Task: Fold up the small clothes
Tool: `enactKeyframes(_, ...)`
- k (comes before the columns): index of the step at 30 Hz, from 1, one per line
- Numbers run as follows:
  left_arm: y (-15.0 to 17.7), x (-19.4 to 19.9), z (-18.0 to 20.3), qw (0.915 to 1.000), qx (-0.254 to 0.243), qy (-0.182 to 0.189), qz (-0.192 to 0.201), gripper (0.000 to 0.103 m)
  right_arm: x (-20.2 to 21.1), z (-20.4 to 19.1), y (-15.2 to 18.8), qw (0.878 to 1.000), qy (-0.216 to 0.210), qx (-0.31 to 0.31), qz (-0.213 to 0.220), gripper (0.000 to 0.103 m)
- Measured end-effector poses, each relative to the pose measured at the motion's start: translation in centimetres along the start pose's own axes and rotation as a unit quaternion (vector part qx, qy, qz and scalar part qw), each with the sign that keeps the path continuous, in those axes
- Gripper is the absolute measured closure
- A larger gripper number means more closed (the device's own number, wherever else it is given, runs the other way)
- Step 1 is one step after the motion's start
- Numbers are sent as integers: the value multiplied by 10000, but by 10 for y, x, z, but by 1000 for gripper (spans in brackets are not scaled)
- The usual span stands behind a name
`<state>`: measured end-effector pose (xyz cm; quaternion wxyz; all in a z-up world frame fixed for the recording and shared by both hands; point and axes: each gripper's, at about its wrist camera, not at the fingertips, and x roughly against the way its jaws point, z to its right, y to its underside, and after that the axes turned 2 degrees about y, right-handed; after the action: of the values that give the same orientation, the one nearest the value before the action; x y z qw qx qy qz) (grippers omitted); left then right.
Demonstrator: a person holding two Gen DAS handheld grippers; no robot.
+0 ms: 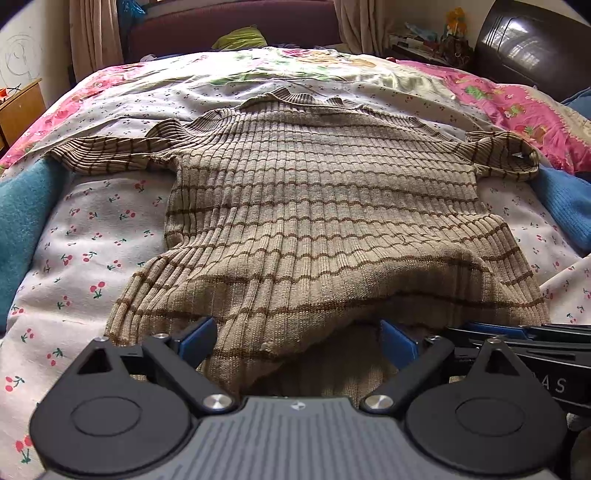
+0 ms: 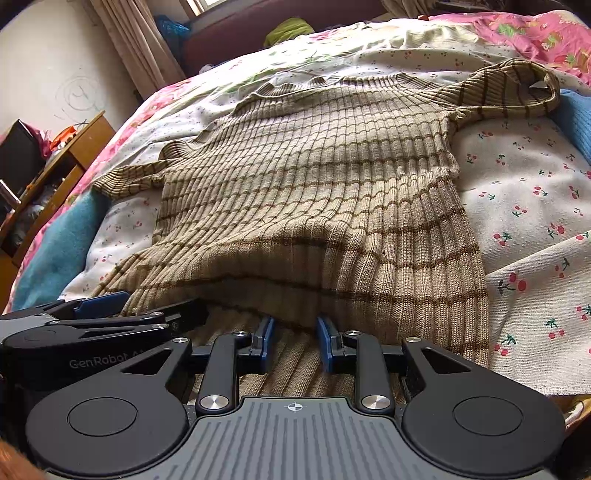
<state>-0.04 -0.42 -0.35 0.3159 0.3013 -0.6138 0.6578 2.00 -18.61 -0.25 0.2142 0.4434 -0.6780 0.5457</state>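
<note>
A beige ribbed sweater with brown stripes [image 1: 317,206] lies flat on the bed, collar at the far end, sleeves spread to both sides. It also shows in the right wrist view [image 2: 314,177]. My left gripper [image 1: 297,345] is open at the sweater's near hem, its blue fingers wide apart on either side of the hem cloth. My right gripper [image 2: 294,341] is open at the same hem, its blue fingers a smaller way apart with the hem's edge raised over them. The two grippers sit side by side; the right one shows in the left wrist view [image 1: 517,332].
The bed has a white cherry-print sheet [image 1: 92,240], a blue blanket [image 1: 22,221] at both sides and a pink floral cover [image 1: 517,107] at the far right. A wooden side table [image 2: 74,155] stands left of the bed. A dark headboard [image 1: 229,26] is at the far end.
</note>
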Motion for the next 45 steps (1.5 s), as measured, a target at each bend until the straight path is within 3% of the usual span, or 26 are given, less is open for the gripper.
enactKeyframes(45, -1, 0, -2, 9999, 13, 138, 9, 0, -5, 2, 1, 9999, -31, -72, -80, 77)
